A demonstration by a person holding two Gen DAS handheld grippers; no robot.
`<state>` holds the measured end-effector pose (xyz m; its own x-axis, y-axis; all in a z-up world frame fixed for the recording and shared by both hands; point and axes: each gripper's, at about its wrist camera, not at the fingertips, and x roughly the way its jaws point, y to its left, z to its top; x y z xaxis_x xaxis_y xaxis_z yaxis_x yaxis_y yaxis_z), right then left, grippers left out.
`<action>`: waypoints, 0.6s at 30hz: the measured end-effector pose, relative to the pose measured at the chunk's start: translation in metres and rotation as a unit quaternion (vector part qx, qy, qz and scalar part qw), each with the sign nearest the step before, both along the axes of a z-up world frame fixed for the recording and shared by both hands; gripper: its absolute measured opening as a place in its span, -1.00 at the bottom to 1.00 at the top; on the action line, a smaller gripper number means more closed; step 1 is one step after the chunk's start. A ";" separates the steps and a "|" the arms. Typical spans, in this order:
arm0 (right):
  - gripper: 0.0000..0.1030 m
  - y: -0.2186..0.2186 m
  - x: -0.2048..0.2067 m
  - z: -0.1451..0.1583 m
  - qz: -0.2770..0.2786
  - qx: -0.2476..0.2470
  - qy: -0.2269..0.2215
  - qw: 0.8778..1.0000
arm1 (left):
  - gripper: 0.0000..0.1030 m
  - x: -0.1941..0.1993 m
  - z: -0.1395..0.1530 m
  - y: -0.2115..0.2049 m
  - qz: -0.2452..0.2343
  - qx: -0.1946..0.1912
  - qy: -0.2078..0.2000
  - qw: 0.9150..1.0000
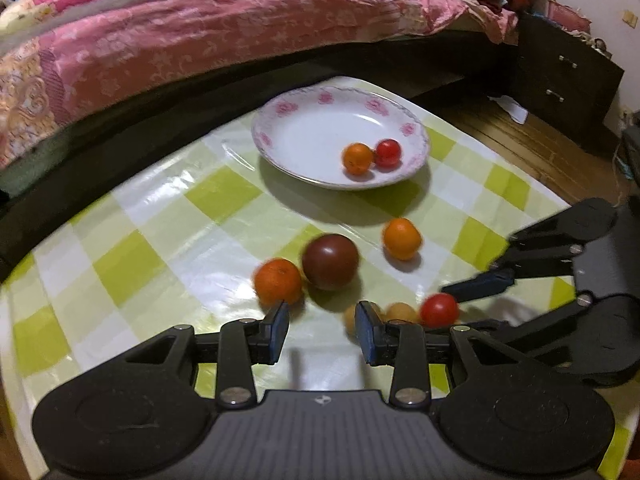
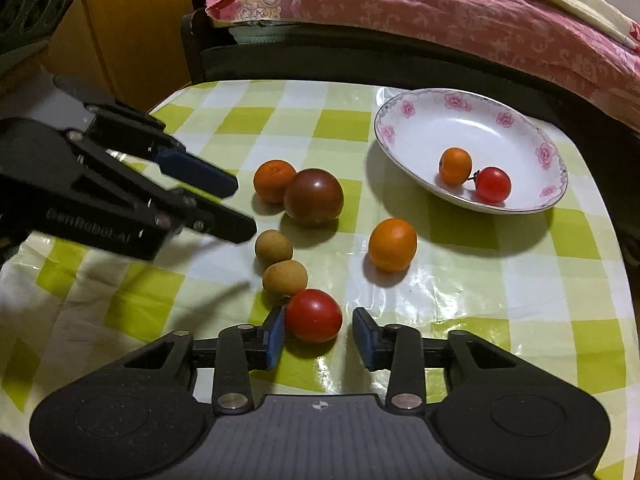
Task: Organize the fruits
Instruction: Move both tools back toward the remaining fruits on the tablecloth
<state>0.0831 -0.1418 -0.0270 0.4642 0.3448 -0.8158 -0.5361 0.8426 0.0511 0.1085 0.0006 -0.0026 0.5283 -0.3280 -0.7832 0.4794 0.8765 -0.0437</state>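
Note:
A white floral plate (image 1: pixel 304 128) (image 2: pixel 404 128) holds a small orange (image 1: pixel 357 158) (image 2: pixel 455 166) and a red cherry tomato (image 1: pixel 388 153) (image 2: pixel 493 184). On the checked table lie a dark purple tomato (image 1: pixel 330 261) (image 2: pixel 314 197), an orange (image 1: pixel 278 281) (image 2: pixel 274 181) touching it, another orange (image 1: pixel 401 238) (image 2: pixel 392 244), two tan longans (image 2: pixel 274 246) (image 2: pixel 285 278) and a red tomato (image 1: pixel 439 309) (image 2: pixel 313 315). My right gripper (image 2: pixel 319 330) is open, the red tomato between its fingers. My left gripper (image 1: pixel 322 328) is open and empty, just short of the orange and dark tomato.
The table with its green and white checked cloth (image 1: pixel 160 240) (image 2: pixel 500 280) stands against a bed with a pink quilt (image 1: pixel 200 40) (image 2: pixel 440 8). A dark nightstand (image 1: pixel 568 80) stands at the right, a wooden cabinet (image 2: pixel 132 20) at the left.

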 end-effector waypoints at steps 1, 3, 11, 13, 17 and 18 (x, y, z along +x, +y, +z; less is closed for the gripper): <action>-0.48 0.001 0.001 -0.001 0.000 -0.002 0.000 1.000 | -0.16 0.001 0.000 0.001 -0.001 0.008 -0.009 1.000; -0.48 0.001 0.000 -0.001 0.001 -0.003 -0.001 1.000 | -0.15 0.005 0.000 0.005 -0.001 0.030 -0.026 0.999; -0.48 -0.001 0.002 0.000 -0.010 0.005 0.009 1.000 | -0.15 0.021 -0.017 0.003 -0.006 0.053 -0.029 0.998; -0.48 -0.003 0.003 0.000 -0.014 0.010 0.014 1.000 | -0.15 0.023 -0.020 -0.001 -0.015 0.052 -0.029 0.998; -0.48 -0.004 0.003 0.001 -0.016 0.012 0.014 1.000 | -0.15 0.028 -0.025 -0.006 -0.019 0.055 -0.037 0.998; -0.48 -0.005 0.003 0.001 -0.017 0.013 0.013 1.000 | -0.15 0.030 -0.024 -0.005 -0.018 0.051 -0.038 0.998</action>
<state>0.0859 -0.1467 -0.0256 0.4552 0.3506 -0.8185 -0.5059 0.8583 0.0862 0.1388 -0.0045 -0.0262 0.5775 -0.2688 -0.7708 0.5087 0.8570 0.0822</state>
